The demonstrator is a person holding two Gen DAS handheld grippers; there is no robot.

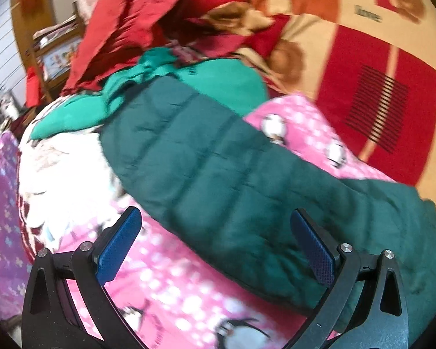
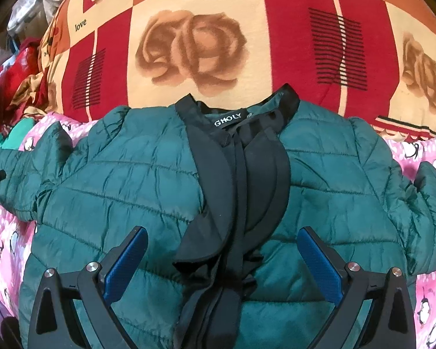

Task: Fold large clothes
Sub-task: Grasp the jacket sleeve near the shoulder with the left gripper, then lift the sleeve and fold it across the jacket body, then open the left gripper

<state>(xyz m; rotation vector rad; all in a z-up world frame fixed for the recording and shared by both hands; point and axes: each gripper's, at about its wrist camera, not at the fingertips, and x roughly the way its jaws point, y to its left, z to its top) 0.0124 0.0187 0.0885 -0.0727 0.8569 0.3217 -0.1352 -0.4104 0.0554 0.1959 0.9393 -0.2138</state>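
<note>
Green quilted jacket (image 2: pixel 125 203) spread front-up on a pink penguin blanket (image 1: pixel 171 285), collar (image 2: pixel 238 107) toward the rose-print cover (image 2: pixel 189 46), both sleeves out to the sides. Right gripper (image 2: pixel 222 264) hangs wide and empty above the black placket (image 2: pixel 232 209); left gripper (image 1: pixel 216 244), also wide and empty, hangs over one sleeve (image 1: pixel 206 157). Folding appears not yet begun. For a clean first fold, pinch the sleeve near its cuff through both layers and lay it flat across the chest, smoothing the puffy fill.
</note>
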